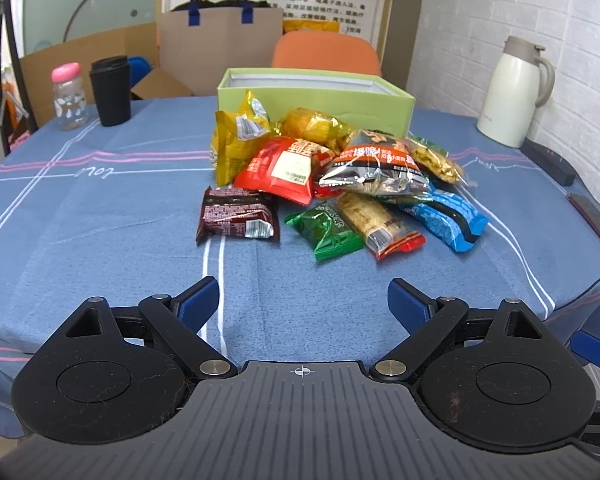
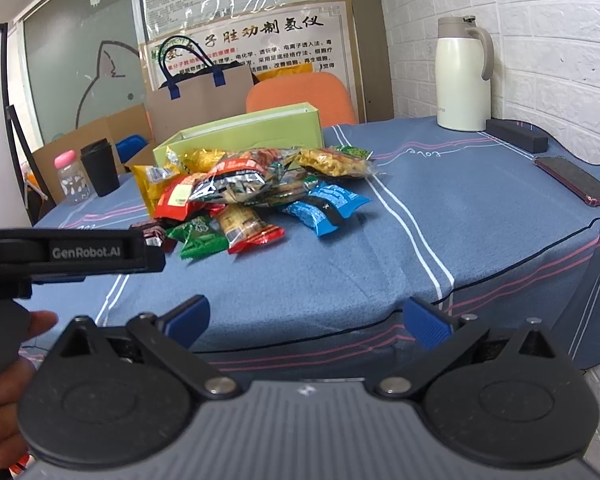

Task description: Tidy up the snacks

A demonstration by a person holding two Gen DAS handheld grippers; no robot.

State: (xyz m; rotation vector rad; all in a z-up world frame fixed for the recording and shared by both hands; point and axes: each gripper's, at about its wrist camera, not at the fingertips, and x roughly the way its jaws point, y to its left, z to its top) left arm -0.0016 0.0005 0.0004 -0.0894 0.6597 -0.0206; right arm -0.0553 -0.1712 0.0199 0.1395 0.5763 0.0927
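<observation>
Nearest, the left gripper [image 1: 303,300] hovers over the blue-clothed bench [image 1: 100,220], fingers spread wide and holding nothing. The right gripper [image 2: 306,318] hangs at the bench's near edge, its fingers likewise released and empty. Beyond them lies the pile of snacks [image 1: 332,176] at mid-bench: a dark brown packet [image 1: 236,216] just left of a green packet [image 1: 326,230], with a blue packet [image 1: 450,216] on the right (red, silver and yellow packs heaped behind). The open green box [image 1: 316,94] stands touching the pile's far side. A cream jug [image 1: 514,92] sits far right.
</observation>
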